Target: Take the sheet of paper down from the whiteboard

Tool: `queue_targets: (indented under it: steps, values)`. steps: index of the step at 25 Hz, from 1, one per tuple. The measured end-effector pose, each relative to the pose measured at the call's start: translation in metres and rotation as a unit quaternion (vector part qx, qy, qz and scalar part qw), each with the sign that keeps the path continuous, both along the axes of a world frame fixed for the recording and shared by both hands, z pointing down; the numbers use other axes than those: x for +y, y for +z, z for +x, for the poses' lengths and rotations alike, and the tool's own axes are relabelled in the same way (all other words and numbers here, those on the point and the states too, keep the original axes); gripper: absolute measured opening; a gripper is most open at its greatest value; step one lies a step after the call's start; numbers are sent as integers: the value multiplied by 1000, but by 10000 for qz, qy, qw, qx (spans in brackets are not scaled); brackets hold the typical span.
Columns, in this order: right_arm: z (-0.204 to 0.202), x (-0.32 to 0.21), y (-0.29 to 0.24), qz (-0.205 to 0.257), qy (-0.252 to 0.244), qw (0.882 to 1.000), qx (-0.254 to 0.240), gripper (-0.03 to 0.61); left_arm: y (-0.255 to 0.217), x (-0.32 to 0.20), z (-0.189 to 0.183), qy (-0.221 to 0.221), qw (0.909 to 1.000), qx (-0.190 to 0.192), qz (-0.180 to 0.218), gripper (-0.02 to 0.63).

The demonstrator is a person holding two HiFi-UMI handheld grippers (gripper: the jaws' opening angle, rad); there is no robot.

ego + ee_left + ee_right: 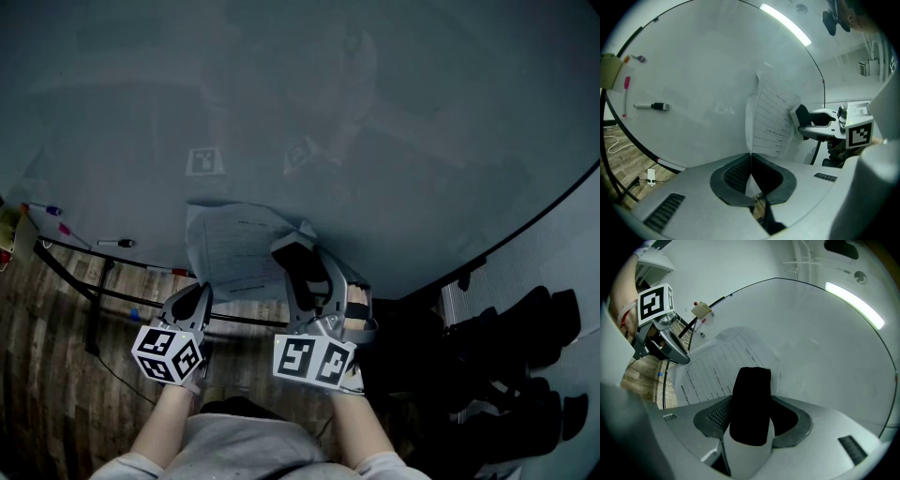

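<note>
The left gripper point(751, 159) jaws pinch the sheet of paper point(771, 124) before the whiteboard point(703, 70).

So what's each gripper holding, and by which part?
Left gripper is shut on the bottom edge of the white printed paper sheet; right gripper grips a black-topped white block, possibly an eraser, by its sides.

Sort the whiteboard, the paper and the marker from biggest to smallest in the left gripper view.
1. whiteboard: fills most of the view.
2. paper: much smaller, though being nearer the camera makes it look a bit bigger.
3. marker: tiny, smallest by far.
</note>
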State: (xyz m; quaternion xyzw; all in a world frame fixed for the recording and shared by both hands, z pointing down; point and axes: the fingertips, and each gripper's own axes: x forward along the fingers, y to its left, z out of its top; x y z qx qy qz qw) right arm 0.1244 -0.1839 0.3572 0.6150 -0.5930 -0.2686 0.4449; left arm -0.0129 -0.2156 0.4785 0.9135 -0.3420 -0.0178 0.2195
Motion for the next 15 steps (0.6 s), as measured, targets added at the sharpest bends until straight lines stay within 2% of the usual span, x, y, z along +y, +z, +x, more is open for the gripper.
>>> queue_targets:
  steps: [15]
  values:
    - [5,2,0,-26,29,10000,-11,250,6,-6,-14,-284,9993,124,-186,16]
